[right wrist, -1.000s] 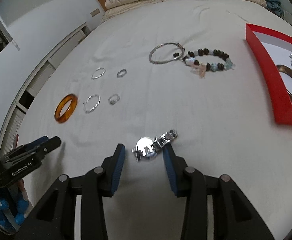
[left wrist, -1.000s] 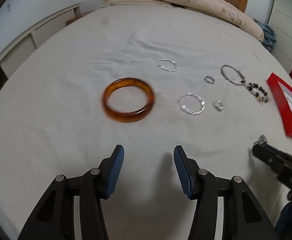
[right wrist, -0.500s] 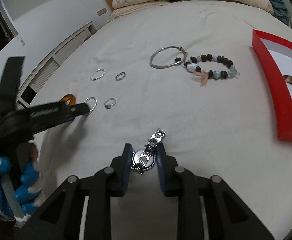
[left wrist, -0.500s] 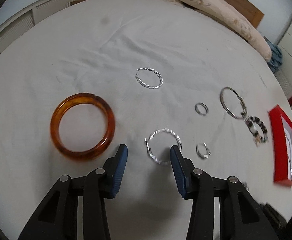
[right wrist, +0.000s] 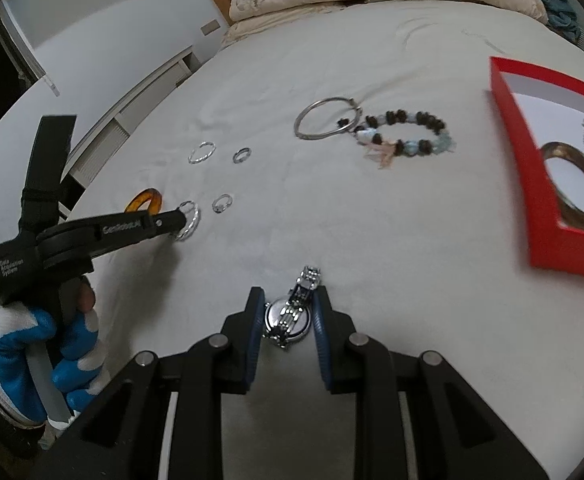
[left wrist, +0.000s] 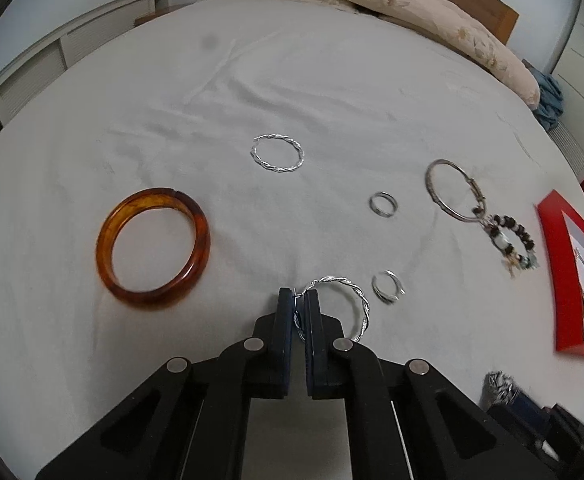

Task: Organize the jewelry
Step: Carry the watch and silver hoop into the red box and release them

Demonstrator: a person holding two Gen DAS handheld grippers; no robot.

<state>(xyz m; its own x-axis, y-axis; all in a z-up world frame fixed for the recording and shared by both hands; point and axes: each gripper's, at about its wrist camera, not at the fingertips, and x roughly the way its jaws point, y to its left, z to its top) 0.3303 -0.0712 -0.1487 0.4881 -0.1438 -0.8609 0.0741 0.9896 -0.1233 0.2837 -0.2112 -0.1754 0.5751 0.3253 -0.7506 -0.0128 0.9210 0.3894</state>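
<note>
Jewelry is seen spread over the white bedsheet (left wrist: 332, 92) from the left wrist, and the left gripper (left wrist: 298, 300) is clamped tight on the near rim of a twisted silver bangle (left wrist: 356, 300), its wire pinched between the blue pads. An amber bangle (left wrist: 154, 244) is laid to the left, a second twisted bangle (left wrist: 278, 154) farther off, two small rings (left wrist: 383, 204) (left wrist: 388, 288) to the right, then a plain silver hoop (left wrist: 450, 190) touching a beaded bracelet (left wrist: 512, 240) beside the red box (left wrist: 556, 280). From the right wrist, the right gripper (right wrist: 286, 306) is closed around a silver watch (right wrist: 288, 314), its round case apparently pressed between both pads, the band poking forward. A brown bangle (right wrist: 576, 186) is seen inside the box, and a gloved hand (right wrist: 40, 344) is wrapped on the left tool's handle.
</note>
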